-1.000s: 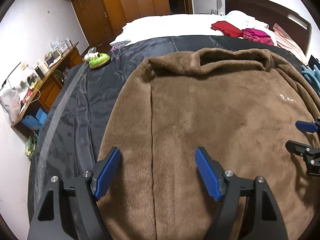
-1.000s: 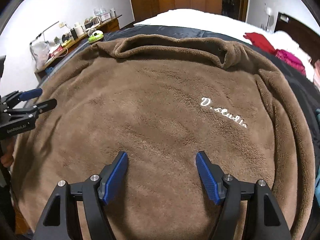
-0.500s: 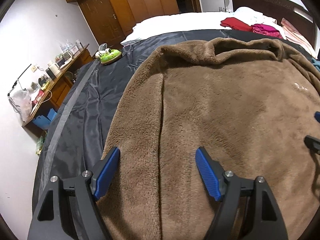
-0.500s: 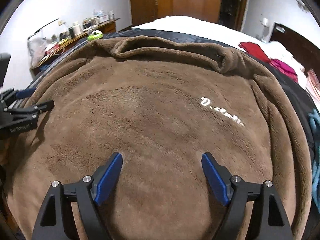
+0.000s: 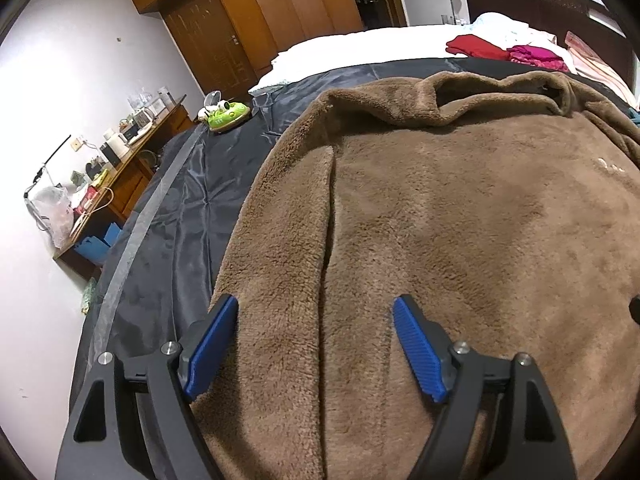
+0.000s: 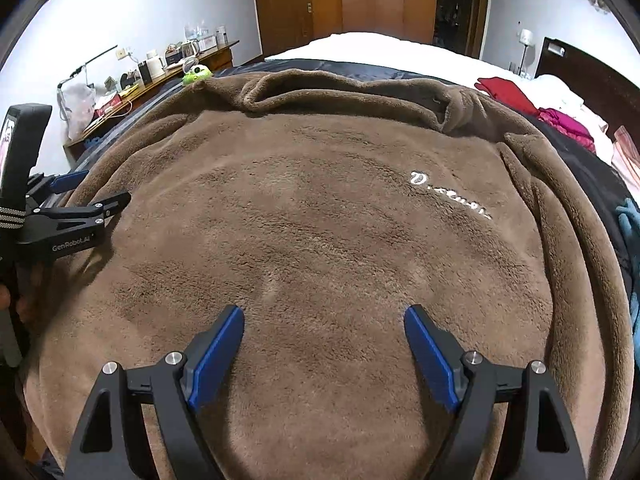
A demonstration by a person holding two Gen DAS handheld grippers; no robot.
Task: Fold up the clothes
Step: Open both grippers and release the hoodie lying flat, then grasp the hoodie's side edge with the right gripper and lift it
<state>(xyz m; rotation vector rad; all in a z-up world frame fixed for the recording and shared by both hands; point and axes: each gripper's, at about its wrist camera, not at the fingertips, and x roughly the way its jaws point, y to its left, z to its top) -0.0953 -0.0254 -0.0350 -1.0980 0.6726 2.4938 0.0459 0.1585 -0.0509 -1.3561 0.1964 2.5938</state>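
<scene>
A brown fleece sweater lies spread flat on the dark bed cover, collar toward the far side. White stitched lettering marks its chest. My left gripper hovers open over the sweater's left part, straddling a lengthwise crease, with nothing pinched between its blue pads. My right gripper stands open above the sweater near its near edge, holding nothing. The left gripper also shows at the left edge of the right wrist view, over the sweater's side.
A green toy sits on the bed cover's far left corner. A cluttered wooden desk lines the left wall. Red and pink folded clothes lie on the white bedding near the headboard. A teal garment lies by the sweater's right side.
The right gripper's jaws have spread wider. The left gripper has tilted a little, so more of the room shows, and the right gripper has nearly slid out of its view.
</scene>
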